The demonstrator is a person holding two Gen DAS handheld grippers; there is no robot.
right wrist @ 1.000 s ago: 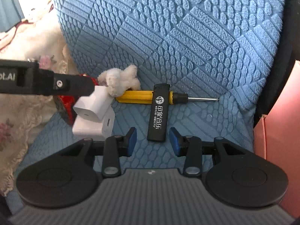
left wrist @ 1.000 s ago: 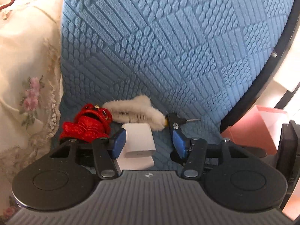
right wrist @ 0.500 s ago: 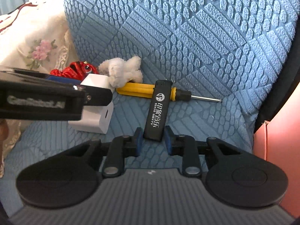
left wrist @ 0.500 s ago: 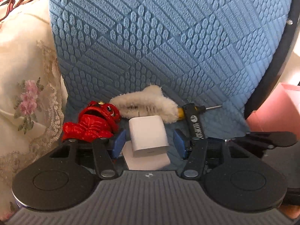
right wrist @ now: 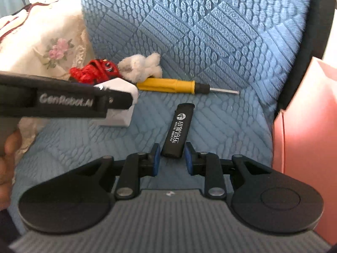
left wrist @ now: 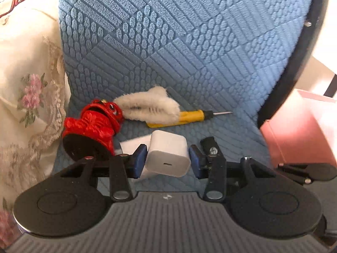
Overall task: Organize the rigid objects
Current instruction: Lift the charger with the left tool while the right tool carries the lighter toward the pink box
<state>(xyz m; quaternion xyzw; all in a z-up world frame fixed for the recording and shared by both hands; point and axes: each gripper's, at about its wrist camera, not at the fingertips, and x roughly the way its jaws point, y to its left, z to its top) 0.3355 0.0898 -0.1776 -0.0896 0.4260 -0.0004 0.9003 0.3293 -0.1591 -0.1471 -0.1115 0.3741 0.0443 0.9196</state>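
Note:
In the left wrist view my left gripper [left wrist: 167,161] is shut on a white charger cube [left wrist: 167,155], with a second white charger [left wrist: 134,143] just behind it on the blue chair seat. In the right wrist view my right gripper [right wrist: 171,159] is shut on the near end of a black lighter [right wrist: 178,129] and holds it tilted above the seat. A yellow-handled screwdriver [right wrist: 174,85] lies further back; it also shows in the left wrist view [left wrist: 187,117].
A red lion toy [left wrist: 94,124] and a white plush [left wrist: 149,106] lie at the back left of the seat. The blue chair back [left wrist: 179,42] rises behind. Floral cloth [left wrist: 27,84] is at the left. A pink container [right wrist: 305,126] stands at the right.
My right gripper closed on the black lighter and lifted it off the screwdriver. My left gripper closed on the white charger cube and raised it slightly.

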